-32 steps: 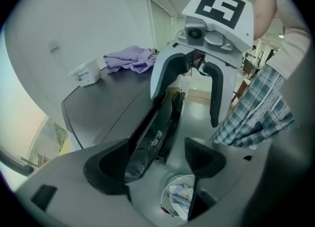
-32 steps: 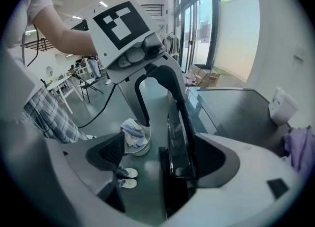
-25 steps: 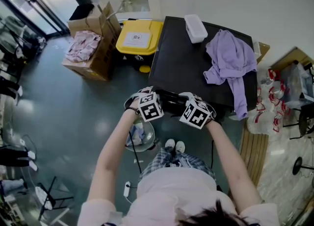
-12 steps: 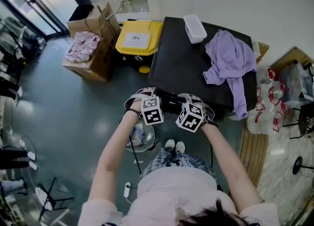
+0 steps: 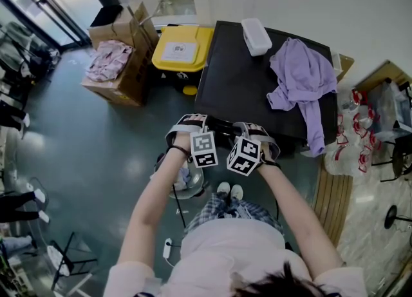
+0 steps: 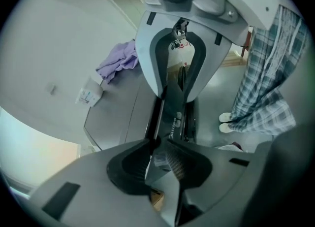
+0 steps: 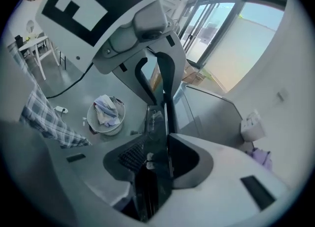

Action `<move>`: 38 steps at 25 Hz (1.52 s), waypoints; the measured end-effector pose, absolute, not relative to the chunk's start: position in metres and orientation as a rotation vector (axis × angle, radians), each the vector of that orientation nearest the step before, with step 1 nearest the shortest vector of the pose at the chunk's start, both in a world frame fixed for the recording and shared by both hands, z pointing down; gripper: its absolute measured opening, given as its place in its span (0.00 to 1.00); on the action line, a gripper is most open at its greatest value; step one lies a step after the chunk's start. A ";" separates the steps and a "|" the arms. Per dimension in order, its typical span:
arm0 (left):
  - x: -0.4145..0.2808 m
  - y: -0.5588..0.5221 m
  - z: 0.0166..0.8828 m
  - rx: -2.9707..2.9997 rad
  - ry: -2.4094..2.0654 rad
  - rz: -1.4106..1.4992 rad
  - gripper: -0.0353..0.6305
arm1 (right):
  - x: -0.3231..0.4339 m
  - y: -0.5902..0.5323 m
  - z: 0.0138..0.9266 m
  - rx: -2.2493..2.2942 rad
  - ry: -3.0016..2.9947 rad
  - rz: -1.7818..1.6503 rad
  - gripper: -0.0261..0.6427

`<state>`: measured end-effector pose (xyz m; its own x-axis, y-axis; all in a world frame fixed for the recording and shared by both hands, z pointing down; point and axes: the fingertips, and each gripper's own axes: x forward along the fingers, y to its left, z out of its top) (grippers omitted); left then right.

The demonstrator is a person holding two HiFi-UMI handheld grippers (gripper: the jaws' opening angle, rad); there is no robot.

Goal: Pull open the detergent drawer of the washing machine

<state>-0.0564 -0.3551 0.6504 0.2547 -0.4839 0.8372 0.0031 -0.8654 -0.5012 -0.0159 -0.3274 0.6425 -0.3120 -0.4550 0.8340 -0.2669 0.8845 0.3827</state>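
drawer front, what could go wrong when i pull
The left gripper and right gripper have just been closing, with only the thin edge of the drawer front in their jaws, so a pull may slip them off. Uneven pulls could skew and jam it. The basket stands by the shoes: stepping back could hit it.

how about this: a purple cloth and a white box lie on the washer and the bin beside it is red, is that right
Not quite. The head view shows the bin beside the washer is yellow, not red. The purple cloth and the white box do lie on the washer.
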 end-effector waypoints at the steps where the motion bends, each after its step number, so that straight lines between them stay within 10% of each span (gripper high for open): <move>1: -0.056 -0.356 0.651 -2.106 0.443 -1.645 0.22 | -0.016 -0.329 0.642 0.545 -1.902 -0.215 0.26; 38: -0.069 -0.279 0.652 -2.072 0.277 -1.694 0.15 | -0.025 -0.260 0.638 0.447 -2.026 -0.060 0.12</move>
